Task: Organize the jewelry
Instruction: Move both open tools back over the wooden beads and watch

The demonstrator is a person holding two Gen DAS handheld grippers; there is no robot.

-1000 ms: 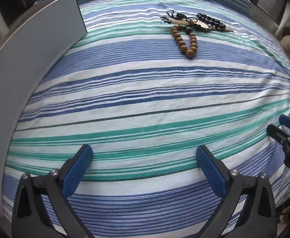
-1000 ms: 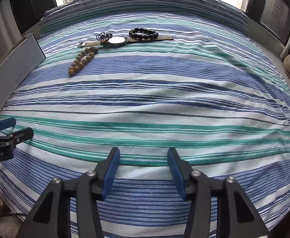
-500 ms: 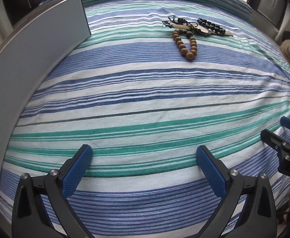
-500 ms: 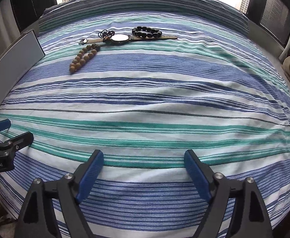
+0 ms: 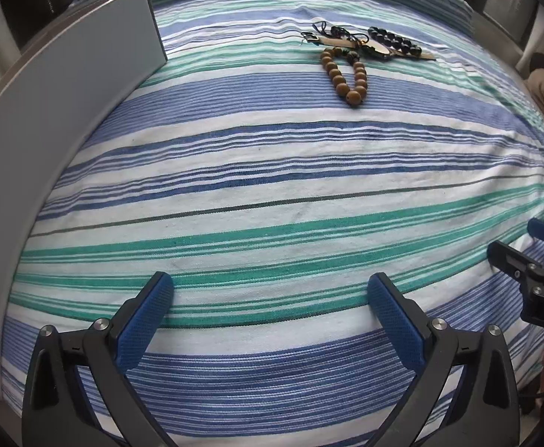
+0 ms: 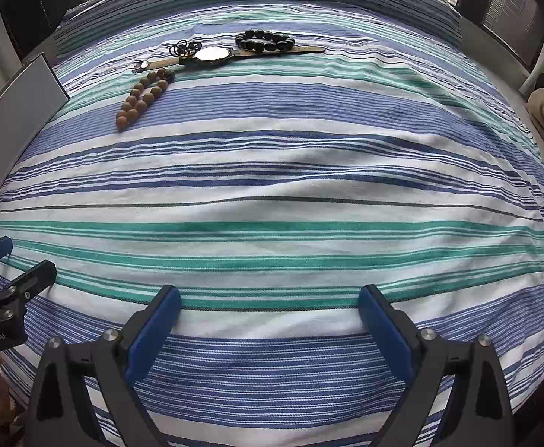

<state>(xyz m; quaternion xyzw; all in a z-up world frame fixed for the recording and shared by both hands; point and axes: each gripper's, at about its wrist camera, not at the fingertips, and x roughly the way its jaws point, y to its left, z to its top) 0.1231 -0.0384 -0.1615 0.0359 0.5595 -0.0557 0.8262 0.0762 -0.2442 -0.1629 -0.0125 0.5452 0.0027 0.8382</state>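
— Fingers on the right gripper (image 6: 268, 307) stand wide now; a second ago they were narrow, so that one has opened up. It holds nothing.

— And the left gripper (image 5: 270, 296)?

— Wide too, empty, and just as wide as it was before. Both hover over the near part of the striped bedspread (image 6: 290, 186), the left one slightly closer to the far end than a second ago.

— Where is the jewelry?

— All at the far side, untouched. The wooden bead bracelet (image 6: 141, 95) lies nearest, a little to the left. Just behind it the watch (image 6: 212, 54) lies flat with its strap stretched out. The black bead bracelet (image 6: 264, 41) rests on the strap's right part, and a thin black cord (image 6: 184, 47) is bunched at the watch's left. They touch or overlap one another.

— What does the opening mean?

— I judge the sorting has not begun; the right gripper looks readied for a first pick. The grey flat panel (image 5: 67, 85) on the left may be the container, but I cannot tell.
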